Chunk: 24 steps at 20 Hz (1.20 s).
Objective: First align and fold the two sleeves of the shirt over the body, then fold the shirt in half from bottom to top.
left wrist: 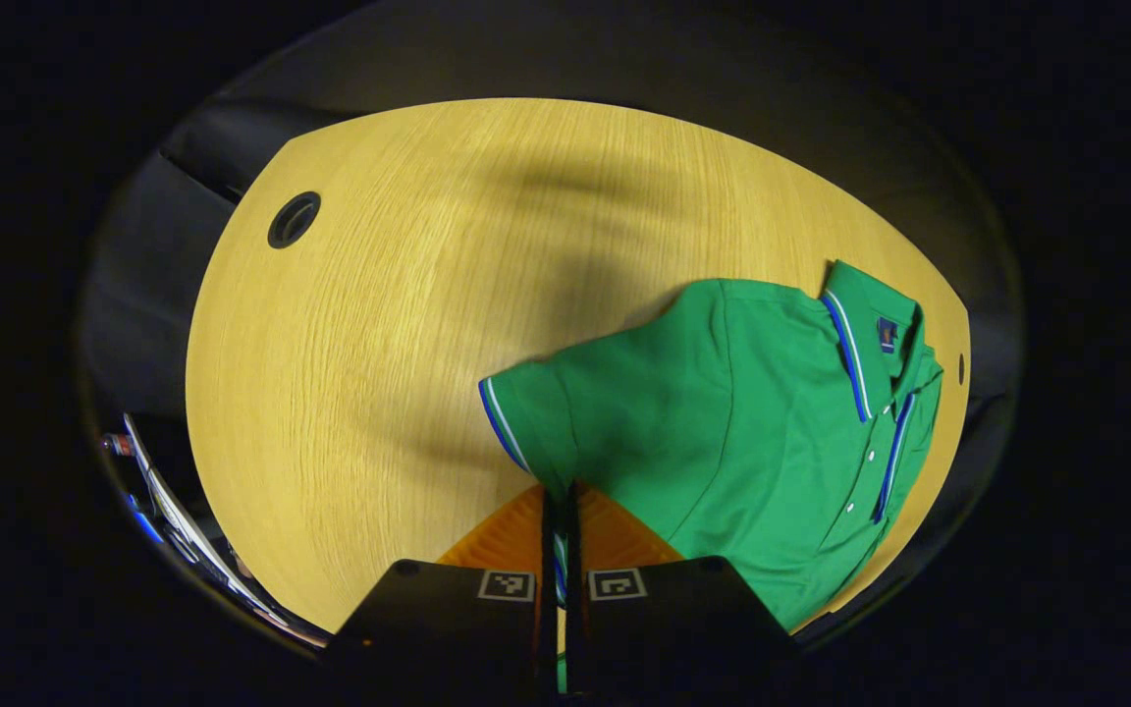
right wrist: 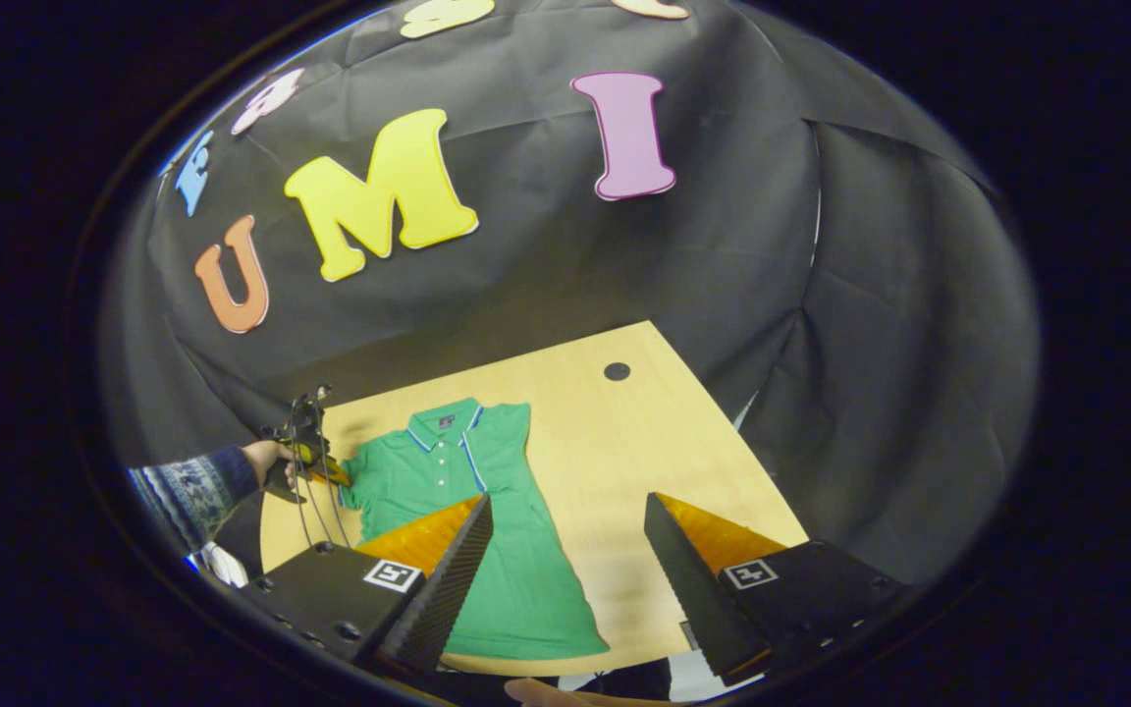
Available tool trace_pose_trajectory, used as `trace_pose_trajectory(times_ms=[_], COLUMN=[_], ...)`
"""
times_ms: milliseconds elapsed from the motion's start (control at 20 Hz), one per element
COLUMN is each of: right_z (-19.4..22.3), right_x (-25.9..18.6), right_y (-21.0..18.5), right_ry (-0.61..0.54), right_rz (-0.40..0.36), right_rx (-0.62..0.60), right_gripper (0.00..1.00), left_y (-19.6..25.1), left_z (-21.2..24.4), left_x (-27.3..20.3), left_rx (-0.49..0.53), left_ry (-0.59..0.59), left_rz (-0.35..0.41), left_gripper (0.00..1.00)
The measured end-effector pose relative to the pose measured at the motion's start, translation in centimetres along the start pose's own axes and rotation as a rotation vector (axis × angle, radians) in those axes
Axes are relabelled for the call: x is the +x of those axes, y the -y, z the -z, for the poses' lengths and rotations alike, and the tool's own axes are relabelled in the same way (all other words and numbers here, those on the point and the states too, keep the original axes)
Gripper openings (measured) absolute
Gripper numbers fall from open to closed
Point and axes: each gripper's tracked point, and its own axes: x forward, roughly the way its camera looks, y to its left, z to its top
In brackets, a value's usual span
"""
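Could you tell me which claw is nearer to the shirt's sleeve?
Left. The left claw is shut on the sleeve; the right claw hangs open above the shirt's bottom half, apart from it.

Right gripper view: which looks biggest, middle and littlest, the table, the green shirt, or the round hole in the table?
As they look in the right gripper view:
1. table, the biggest
2. green shirt, lying on it
3. round hole, by far the smallest, near the table's far corner

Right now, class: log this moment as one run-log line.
left claw: shut on sleeve | right claw: open, above table | shirt: right sleeve folded
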Motion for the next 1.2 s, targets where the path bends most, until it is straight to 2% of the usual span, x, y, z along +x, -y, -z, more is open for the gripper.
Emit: trace_pose_trajectory(times_ms=[50, 250, 350, 400, 750, 900, 950, 1100, 1150, 1200], right_z=[0.1, 0.4, 0.7, 0.8, 2.6, 3.8, 4.0, 4.3, 4.6, 4.4], right_x=[0.1, 0.3, 0.4, 0.4, -0.2, -0.4, -0.6, -0.5, -0.5, -0.3], right_y=[-0.2, -1.0, -1.4, -1.5, -1.3, -0.6, -0.5, 0.0, 0.3, 0.6], right_ry=[-0.004, -0.018, -0.027, -0.031, -0.041, -0.051, -0.053, -0.049, -0.057, -0.054], right_rz=[-0.006, -0.030, -0.041, -0.047, -0.035, -0.018, -0.019, -0.030, -0.030, -0.036], right_rx=[-0.005, -0.029, -0.041, -0.047, -0.072, -0.075, -0.072, -0.080, -0.088, -0.092], right_gripper=[0.95, 0.95, 0.95, 0.95, 0.95, 0.95, 0.95, 0.95, 0.95, 0.95], left_y=[0.2, 2.5, 1.5, 4.0, 9.3, 10.2, 10.3, 11.1, 11.1, 11.3], left_z=[-0.8, -3.6, -3.3, -3.3, -3.5, -3.5, -3.6, -3.3, -3.3, -3.2], left_x=[-1.1, -5.5, -5.1, -5.5, -6.0, -5.9, -6.1, -7.1, -7.5, -8.1], left_rx=[0.012, 0.060, 0.072, 0.087, 0.213, 0.246, 0.241, 0.204, 0.196, 0.189], left_ry=[0.025, 0.095, 0.119, 0.130, 0.150, 0.149, 0.160, 0.189, 0.205, 0.221], left_rz=[-0.003, 0.004, 0.012, 0.011, 0.056, 0.014, -0.012, -0.008, -0.007, 0.002], left_gripper=[0.06, 0.05, 0.05, 0.05, 0.05, 0.05, 0.02, 0.19, 0.46, 0.47])
